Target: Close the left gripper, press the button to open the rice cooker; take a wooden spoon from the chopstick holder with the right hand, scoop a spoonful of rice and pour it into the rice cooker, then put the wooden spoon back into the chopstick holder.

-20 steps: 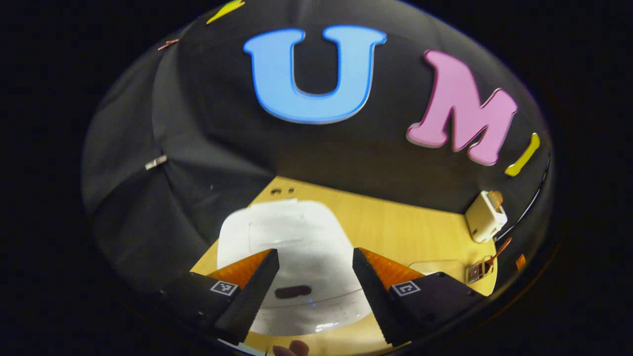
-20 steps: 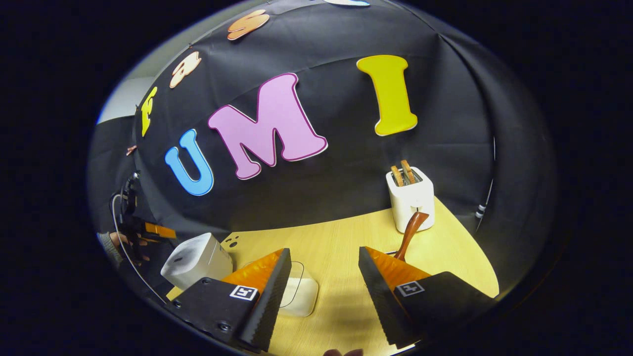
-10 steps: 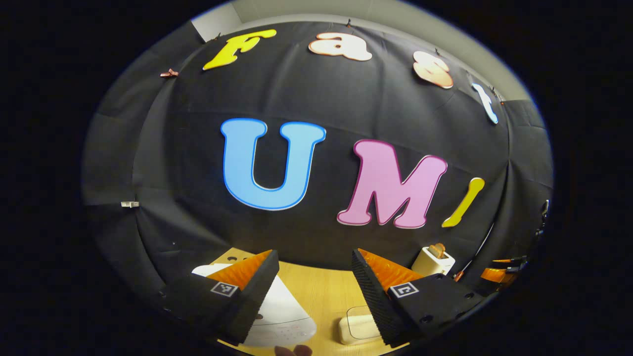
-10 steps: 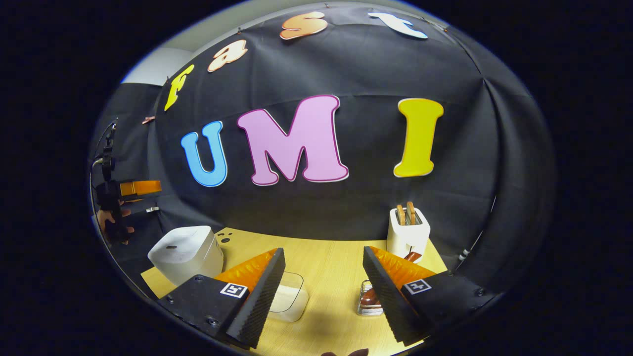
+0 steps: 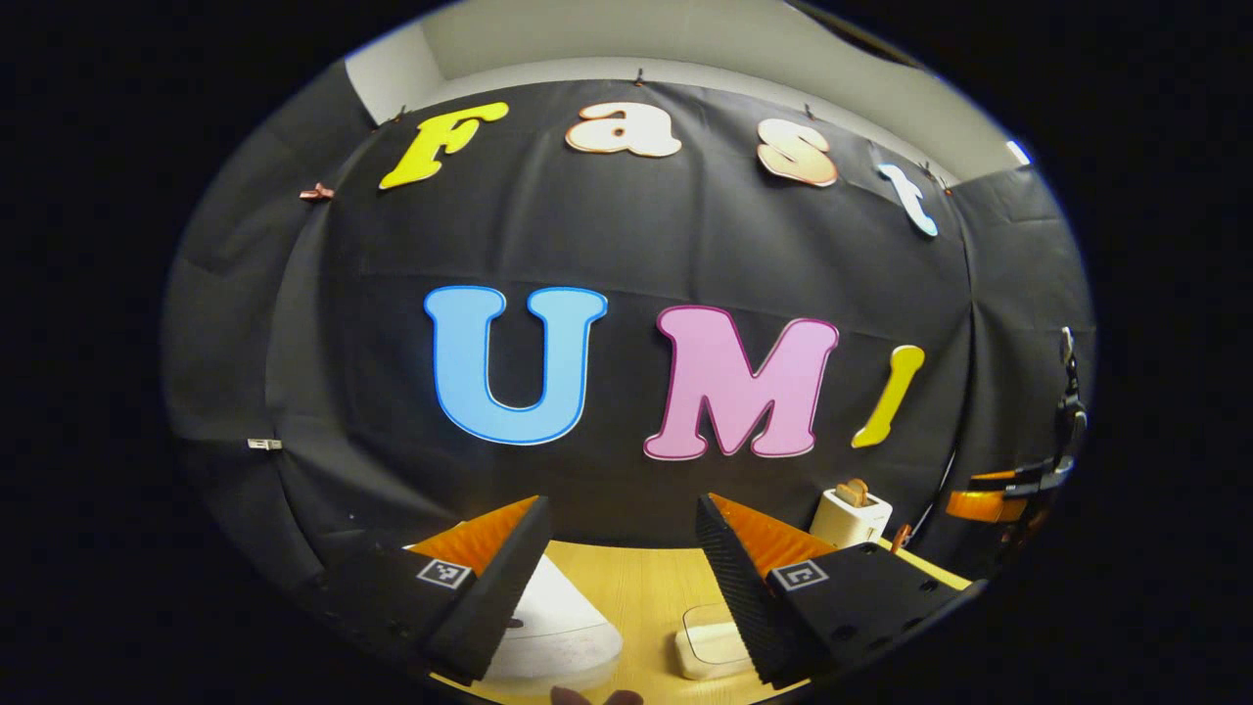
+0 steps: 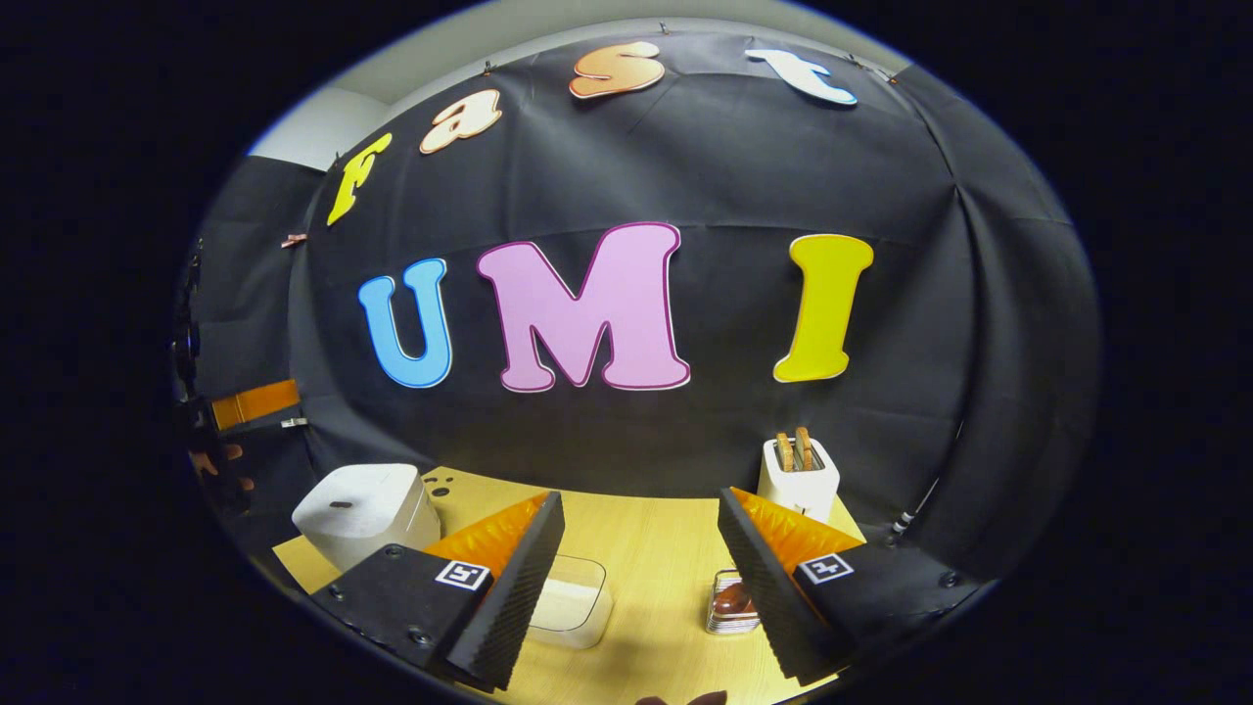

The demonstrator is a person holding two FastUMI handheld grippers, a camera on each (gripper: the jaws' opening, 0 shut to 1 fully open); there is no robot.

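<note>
Wooden worktop carries closed rice cooker, toaster; black cloth wall behind. Left gripper and right gripper both spread apart, holding nothing.

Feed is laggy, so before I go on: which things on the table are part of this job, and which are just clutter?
Job items:
rice cooker
container of rice
chopstick holder
wooden spoon

Just lying about:
toaster
toast

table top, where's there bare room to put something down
Bare table lies between the rice box and the chopstick holder, running back to the toaster. The left end is crowded by the rice cooker.
</note>
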